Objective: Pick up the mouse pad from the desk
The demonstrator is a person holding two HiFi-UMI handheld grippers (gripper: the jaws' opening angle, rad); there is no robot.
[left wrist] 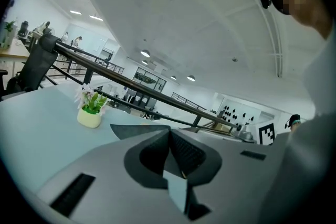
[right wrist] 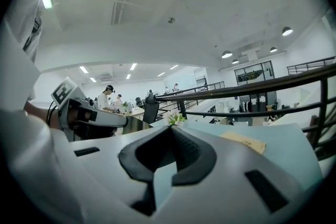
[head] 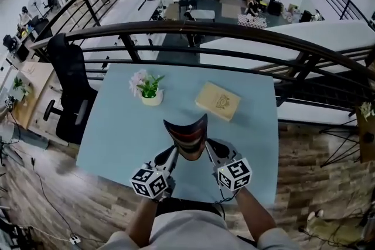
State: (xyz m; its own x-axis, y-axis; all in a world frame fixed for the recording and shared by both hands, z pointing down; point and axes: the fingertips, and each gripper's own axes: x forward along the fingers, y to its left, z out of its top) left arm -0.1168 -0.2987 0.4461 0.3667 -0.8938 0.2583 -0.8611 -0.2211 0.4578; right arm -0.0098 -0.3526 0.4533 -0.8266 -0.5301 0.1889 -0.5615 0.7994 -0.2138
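Above the near half of the desk (head: 111, 132), I see the mouse pad (head: 187, 133) held clear of the surface and bowed upward. The left gripper (head: 173, 153) is clamped narrow on its left edge and the right gripper (head: 207, 148) on its right edge — both sets of jaws nearly together. Further back, a potted plant (head: 151, 91) and a tan box (head: 218, 100) rest on the desk.

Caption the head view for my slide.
Left gripper and right gripper hold the dark, bent mouse pad above the pale blue desk.

Head view overhead; gripper views nr desk (head: 117, 137)
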